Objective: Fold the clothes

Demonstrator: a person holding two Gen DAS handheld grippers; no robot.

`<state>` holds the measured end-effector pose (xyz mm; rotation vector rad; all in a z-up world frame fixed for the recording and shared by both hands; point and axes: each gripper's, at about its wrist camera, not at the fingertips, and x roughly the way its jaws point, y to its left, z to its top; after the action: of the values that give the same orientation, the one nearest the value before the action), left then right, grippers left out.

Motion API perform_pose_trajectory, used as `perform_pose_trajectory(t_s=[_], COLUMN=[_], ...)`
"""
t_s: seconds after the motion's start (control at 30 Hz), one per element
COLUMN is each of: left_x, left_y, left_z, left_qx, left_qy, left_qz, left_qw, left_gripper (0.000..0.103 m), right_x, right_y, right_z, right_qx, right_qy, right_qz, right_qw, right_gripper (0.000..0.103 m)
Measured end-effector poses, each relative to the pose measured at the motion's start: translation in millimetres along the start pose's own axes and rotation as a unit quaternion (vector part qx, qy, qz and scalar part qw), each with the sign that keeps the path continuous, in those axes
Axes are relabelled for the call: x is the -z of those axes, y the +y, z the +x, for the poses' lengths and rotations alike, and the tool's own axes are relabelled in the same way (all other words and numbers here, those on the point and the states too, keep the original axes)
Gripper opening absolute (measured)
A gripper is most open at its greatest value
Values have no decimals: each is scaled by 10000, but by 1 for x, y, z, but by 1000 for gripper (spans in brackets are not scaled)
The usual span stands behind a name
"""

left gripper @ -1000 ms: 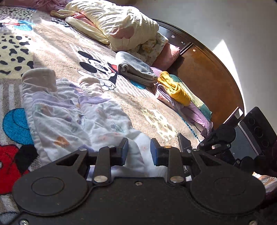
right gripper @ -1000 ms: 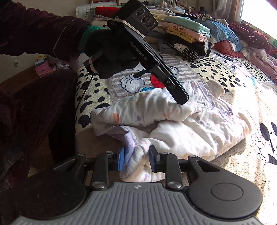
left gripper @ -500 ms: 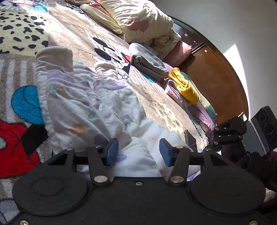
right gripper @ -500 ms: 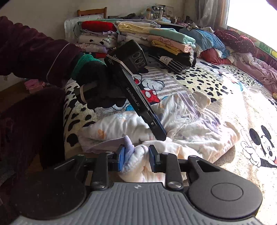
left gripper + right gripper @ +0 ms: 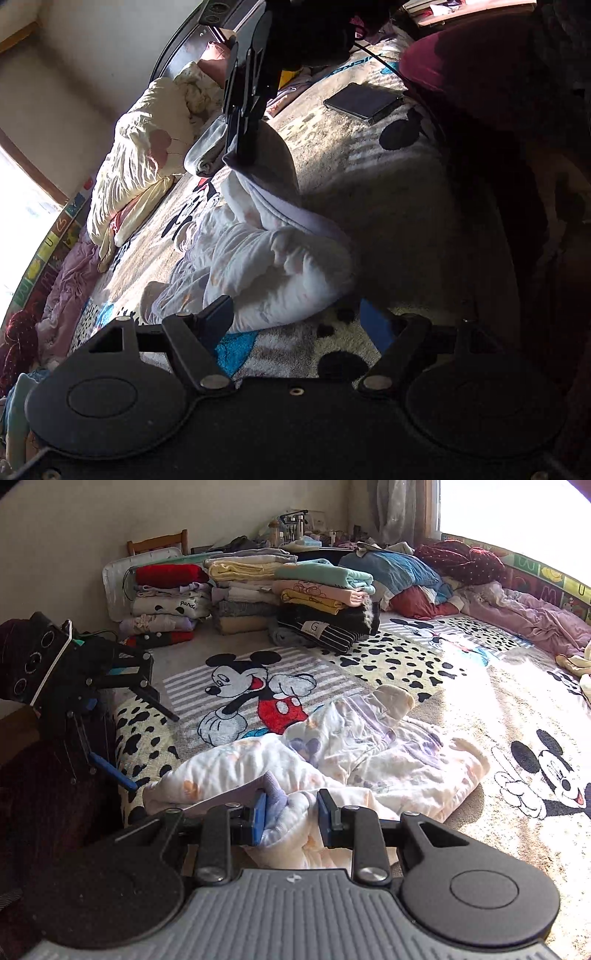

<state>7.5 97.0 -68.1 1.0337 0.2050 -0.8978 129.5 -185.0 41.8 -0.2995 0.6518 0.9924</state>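
A white padded garment point(image 5: 369, 753) with pastel prints and lilac trim lies crumpled on the Mickey Mouse blanket point(image 5: 498, 686). My right gripper point(image 5: 291, 814) is shut on a bunched fold of the garment at its near edge. In the left wrist view the right gripper point(image 5: 243, 147) holds that fold lifted above the garment point(image 5: 273, 273). My left gripper point(image 5: 295, 325) is open wide and empty, just in front of the garment. It also shows in the right wrist view point(image 5: 122, 738), off the garment at the bed's left edge.
Stacks of folded clothes point(image 5: 280, 594) stand at the far end of the bed. Loose clothes point(image 5: 524, 609) lie by the window. A cream quilt point(image 5: 140, 155), a grey folded item point(image 5: 207, 155) and a dark flat tablet-like object point(image 5: 362, 101) lie near the headboard.
My left gripper opened wide, let go of the garment and swung away to the bed's edge. My right gripper kept its hold on the fold.
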Motion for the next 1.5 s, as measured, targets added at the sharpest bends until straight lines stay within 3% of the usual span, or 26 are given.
perform_pose_trajectory(t_s=[0.13,0.3,0.37,0.4,0.43,0.5,0.53,0.63,0.77,0.83,0.93,1.1,1.17,1.23,1.33,1.5], left_x=[5,1,-2,-5,-7,-11,-12,-6,14,28,48,67,78,81,83,90], left_y=[-18,-4,7,16,26,62,80,137,202,228,253,253,249,248,249,257], left_z=[18,29,29,30,31,29,28,32,51,64,96,135,137,138,143,162], left_qx=[-657,-825,-596,-457,-391,-112,-74,-16,30,72,163,160,137,133,192,120], left_qy=[-209,-502,-544,-506,-502,-622,-712,-911,-985,-933,-681,-537,-621,-698,-816,-767], left_qz=[948,1413,1375,1253,1029,81,-386,-1757,-3358,-4080,-5091,-6067,-6396,-6553,-6804,-7148], left_qw=[9931,9852,9872,9898,9927,9980,9967,9802,9367,9082,8578,7930,7661,7520,7281,6950], left_gripper=[77,77,59,34,32,28,28,25,23,21,20,19,19,19,19,19], right_x=[-5,-6,-8,-9,-11,-15,-17,-25,-39,-46,-55,-50,-40,-26,-13,-3], right_y=[-9,-12,-13,-15,-18,-26,-31,-51,-85,-106,-140,-173,-170,-159,-139,-143], right_z=[-1,0,-1,-1,-2,-5,-6,-6,2,12,27,11,-3,-8,9,55], right_qx=[81,115,129,138,148,174,182,219,212,225,354,729,812,812,809,1167], right_qy=[-43,-5,-8,-33,-72,-171,-232,-418,-689,-809,-983,-1863,-2140,-2184,-1814,-1300], right_qz=[138,131,144,161,187,257,312,515,855,1110,1607,2618,2844,2957,2764,2876], right_qw=[9999,9998,9998,9998,9997,9994,9991,9976,9937,9903,9815,9442,9310,9264,9403,9417], right_gripper=[30,30,30,30,30,30,30,30,30,29,27,30,41,43,43,32])
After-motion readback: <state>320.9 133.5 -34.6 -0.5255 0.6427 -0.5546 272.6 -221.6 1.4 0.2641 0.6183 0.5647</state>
